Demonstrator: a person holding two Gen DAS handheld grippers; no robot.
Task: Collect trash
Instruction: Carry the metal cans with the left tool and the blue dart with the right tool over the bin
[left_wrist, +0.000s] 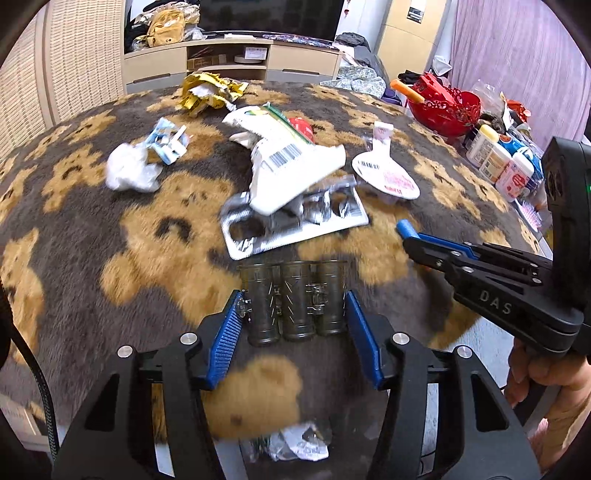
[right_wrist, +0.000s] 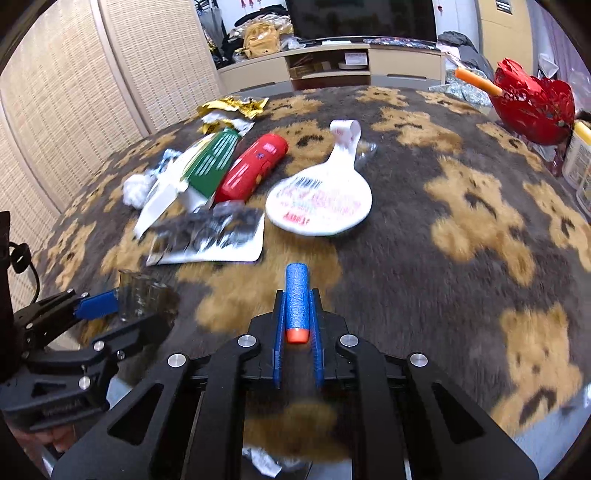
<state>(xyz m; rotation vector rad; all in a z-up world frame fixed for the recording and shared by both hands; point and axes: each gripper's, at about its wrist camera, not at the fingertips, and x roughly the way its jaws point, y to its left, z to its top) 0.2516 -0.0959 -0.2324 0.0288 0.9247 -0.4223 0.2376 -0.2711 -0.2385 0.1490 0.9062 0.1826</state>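
Observation:
My left gripper (left_wrist: 293, 295) is shut on a clear plastic strip of three small tubes (left_wrist: 295, 317), one blue pad on each side of it, just above the furry bear-pattern cloth (left_wrist: 110, 240). In the right wrist view the same left gripper (right_wrist: 122, 299) sits at the lower left. My right gripper (right_wrist: 297, 295) is shut on a blue foam dart (right_wrist: 296, 280) with an orange tip, and it enters the left wrist view as the right gripper (left_wrist: 406, 236). Beyond lie a silver blister pack (left_wrist: 295, 221), a white barcode wrapper (left_wrist: 291, 162) and a round peel-off lid (left_wrist: 386, 177).
Further back lie crumpled tissue (left_wrist: 129, 168), a blue-white wrapper (left_wrist: 168, 142), a gold wrapper (left_wrist: 207, 90) and a red packet (right_wrist: 255, 166). A red bowl (left_wrist: 443, 103) and several bottles (left_wrist: 498, 158) crowd the right edge. Crumpled wrappers (left_wrist: 299, 443) show below the table's near edge.

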